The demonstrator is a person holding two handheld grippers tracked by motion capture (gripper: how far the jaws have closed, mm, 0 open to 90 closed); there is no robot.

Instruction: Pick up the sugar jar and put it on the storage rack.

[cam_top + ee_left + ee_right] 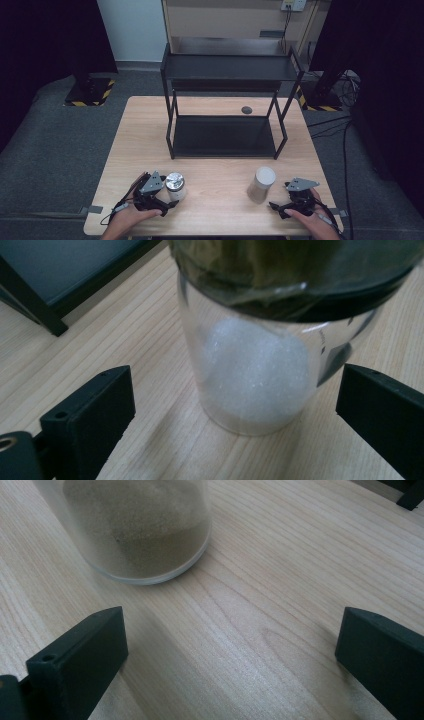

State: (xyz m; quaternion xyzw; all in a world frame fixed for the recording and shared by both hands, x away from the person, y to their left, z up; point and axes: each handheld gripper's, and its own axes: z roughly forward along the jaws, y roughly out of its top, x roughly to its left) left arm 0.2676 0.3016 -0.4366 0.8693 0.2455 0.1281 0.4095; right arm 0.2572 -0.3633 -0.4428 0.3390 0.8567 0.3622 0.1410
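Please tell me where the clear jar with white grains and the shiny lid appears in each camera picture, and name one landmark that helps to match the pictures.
High view: the clear jar stands at the lower left of the table, just right of the left claw.
Left gripper view: the jar stands at centre, between the open jaws, touching neither.
Right gripper view: that jar is not in it; the jar there holds brown grains.
Shared landmark: the black shelf rack's foot.

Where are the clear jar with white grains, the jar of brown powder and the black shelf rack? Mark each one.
Clear jar with white grains (255, 375), left gripper view, on its glass wall.
Jar of brown powder (262, 185), high view, on its side.
Black shelf rack (230, 67), high view, on its top shelf.
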